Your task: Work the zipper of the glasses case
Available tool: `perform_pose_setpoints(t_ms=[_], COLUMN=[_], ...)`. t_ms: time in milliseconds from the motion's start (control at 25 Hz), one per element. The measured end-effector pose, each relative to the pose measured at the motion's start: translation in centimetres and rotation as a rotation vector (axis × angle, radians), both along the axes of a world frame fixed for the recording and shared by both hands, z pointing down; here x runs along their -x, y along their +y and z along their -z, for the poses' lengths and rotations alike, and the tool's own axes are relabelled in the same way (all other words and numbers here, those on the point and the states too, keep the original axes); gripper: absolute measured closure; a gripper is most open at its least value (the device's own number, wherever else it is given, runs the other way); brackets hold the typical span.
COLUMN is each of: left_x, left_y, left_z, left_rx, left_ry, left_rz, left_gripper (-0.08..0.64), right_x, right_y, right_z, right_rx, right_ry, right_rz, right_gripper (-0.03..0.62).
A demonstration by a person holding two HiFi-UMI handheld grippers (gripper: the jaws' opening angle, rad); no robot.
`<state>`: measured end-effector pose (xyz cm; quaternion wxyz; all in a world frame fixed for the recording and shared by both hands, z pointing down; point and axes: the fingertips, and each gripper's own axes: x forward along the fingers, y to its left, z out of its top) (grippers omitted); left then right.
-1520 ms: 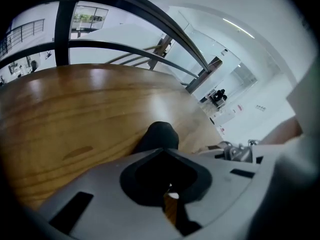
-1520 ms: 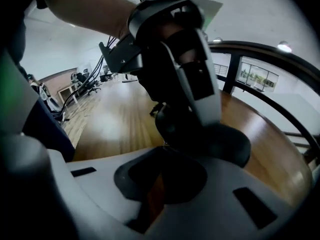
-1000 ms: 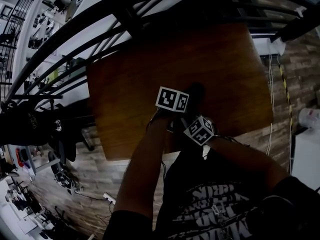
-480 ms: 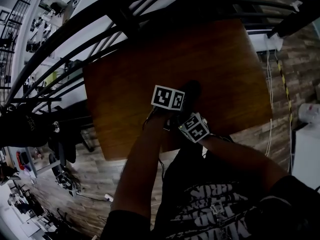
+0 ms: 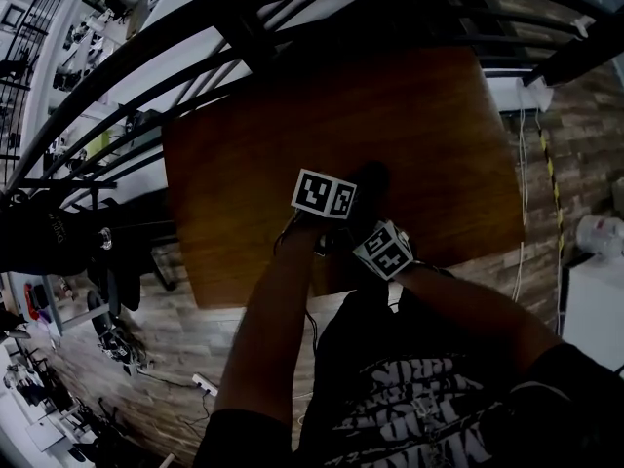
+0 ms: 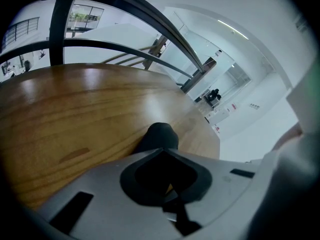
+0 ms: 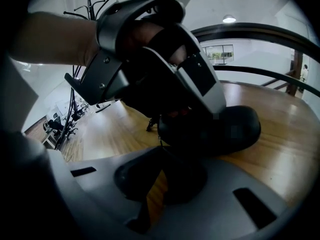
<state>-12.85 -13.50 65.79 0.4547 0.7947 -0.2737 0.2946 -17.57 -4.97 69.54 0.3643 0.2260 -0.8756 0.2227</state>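
Clamping the glasses case (image 7: 239, 126) is the left tool (image 7: 186, 115), whose grey jaws are shut across the case's near end, as the right gripper view shows plainly. The case, a dark rounded shell, lies flat on the wooden surface (image 5: 244, 154). It is closer to the near edge than the far one and about midway between the left and right edges. The right tool (image 7: 165, 181) sits just beside the left. Its jaws are drawn together on the dark near end of the case, where the zipper should run, though the picture is too dim to say whether the pull tab itself is pinched.

By the look of it, the case is light, with a semi-stiff covered shell that will give a little under pressure and slide easily on polished wood. One tool therefore has to pin it while the other pulls. The sensible hold is across the body's narrow width, clear of the zipper track. The tab is small and thin, needs a pinch at the very jaw ends, and should be drawn along the seam's curve, or it may slip free.
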Motion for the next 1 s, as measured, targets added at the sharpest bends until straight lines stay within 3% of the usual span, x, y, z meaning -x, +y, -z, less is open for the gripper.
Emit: perform_pose_setpoints(t_ms=[360,640,720,1000], left_x=[0.2,0.4,0.5,1.0], left_y=[0.0,-0.1,-0.2,-0.4], left_z=[-0.1,0.0,0.0,0.0], left_rx=[0.014,0.024,0.028,0.047], left_ry=[0.011,0.02,0.029,0.096], left_rz=[0.002,0.023,0.031,0.129], left_gripper=[0.56,0.56,0.56,0.56], right_x=[-2.9,-0.1,0.7,1.2], right_y=[-1.8,0.2,0.6,-0.2], right_z=[0.0,0.4,-0.3,-0.8], right_rx=[0.023,0.115,0.137,0.118], right_ry=[0.001,-0.041,-0.041,-0.034], right_rz=[-0.044,-0.041,-0.046,-0.156], right_gripper=[0.594,0.591,0.529,0.506])
